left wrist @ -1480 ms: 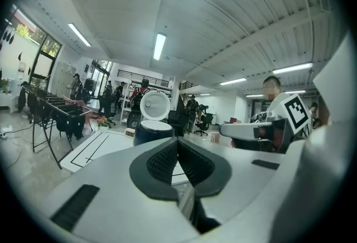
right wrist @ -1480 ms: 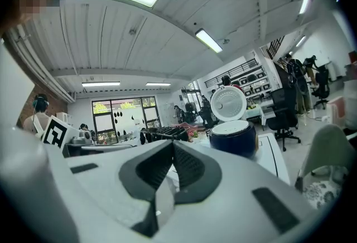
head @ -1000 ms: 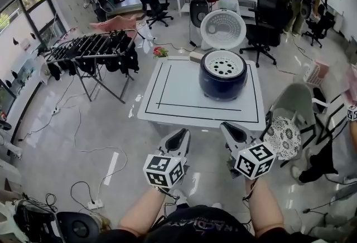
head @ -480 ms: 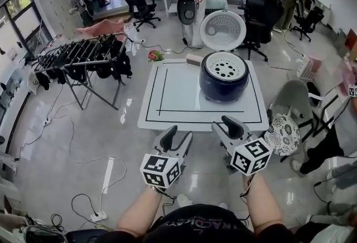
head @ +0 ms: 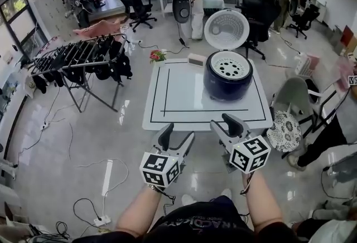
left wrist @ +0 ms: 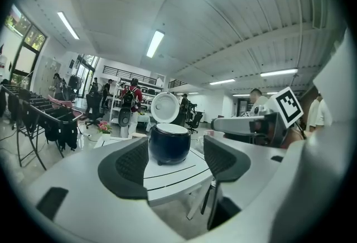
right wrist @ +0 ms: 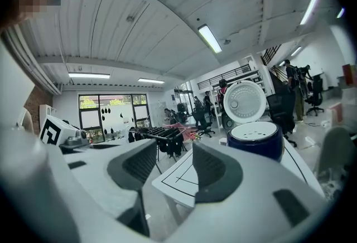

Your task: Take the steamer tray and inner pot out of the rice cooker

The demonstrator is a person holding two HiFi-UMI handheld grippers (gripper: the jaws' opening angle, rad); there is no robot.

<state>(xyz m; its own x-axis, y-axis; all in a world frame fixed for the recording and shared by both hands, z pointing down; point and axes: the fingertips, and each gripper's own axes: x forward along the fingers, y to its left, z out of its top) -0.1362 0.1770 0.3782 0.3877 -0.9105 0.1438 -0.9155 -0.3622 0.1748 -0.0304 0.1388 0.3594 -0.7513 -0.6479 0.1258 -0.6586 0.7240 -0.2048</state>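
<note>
A dark blue rice cooker (head: 227, 76) stands on the right half of the white table (head: 184, 100), its round lid (head: 226, 29) raised behind it. A white perforated steamer tray (head: 228, 64) lies in its mouth; the inner pot is hidden beneath. My left gripper (head: 175, 137) and right gripper (head: 226, 124) hover before the table's near edge, short of the cooker. Both have just been opening and stand open with nothing between the jaws. The cooker shows as rice cooker (left wrist: 169, 144) in the left gripper view and rice cooker (right wrist: 256, 140) in the right gripper view.
A clothes rack (head: 78, 63) hung with dark garments stands left of the table. A grey chair (head: 295, 102) and a patterned stool (head: 284, 131) sit at the table's right. People and office chairs (head: 254, 13) are at the far side. Cables lie on the floor at left.
Both grippers' jaws have spread from shut to open. Both hands have advanced toward the table, which now sits closer in view.
</note>
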